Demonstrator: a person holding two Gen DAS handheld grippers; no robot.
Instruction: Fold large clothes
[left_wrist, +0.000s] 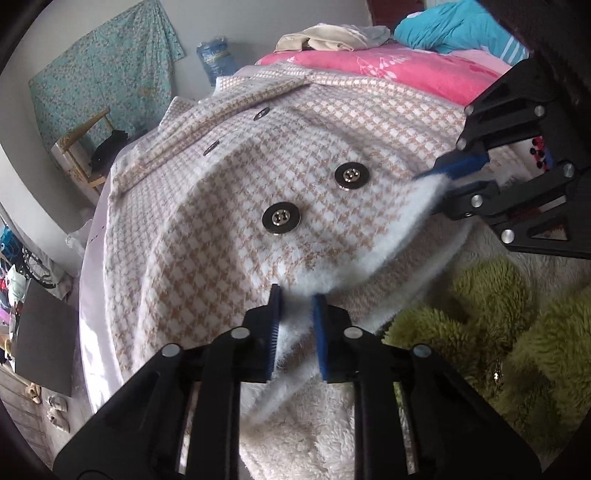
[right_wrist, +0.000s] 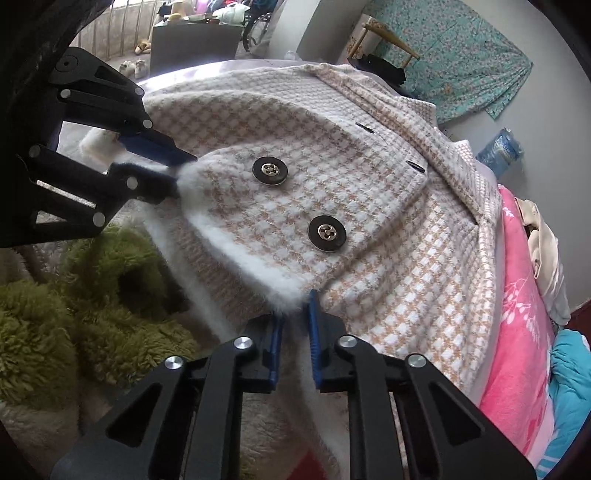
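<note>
A beige-and-white houndstooth coat (left_wrist: 229, 192) with large dark buttons (left_wrist: 281, 218) lies spread on the bed; it also shows in the right wrist view (right_wrist: 369, 206). My left gripper (left_wrist: 297, 295) is shut on the coat's fuzzy white hem, which fills the gap between its blue pads. My right gripper (right_wrist: 295, 295) is shut on the same hem further along. Each gripper shows in the other's view, the right gripper (left_wrist: 441, 173) and the left gripper (right_wrist: 181, 170), both pinching the hem. The held front panel is lifted and folded over the coat.
A green shaggy blanket (left_wrist: 509, 325) and white fleece lie under the grippers. A pink blanket (left_wrist: 399, 70), a blue pillow (left_wrist: 454, 29) and beige clothes (left_wrist: 332, 38) lie beyond the coat. The bed edge (left_wrist: 88, 295) drops to a floor with shoes and a dark board.
</note>
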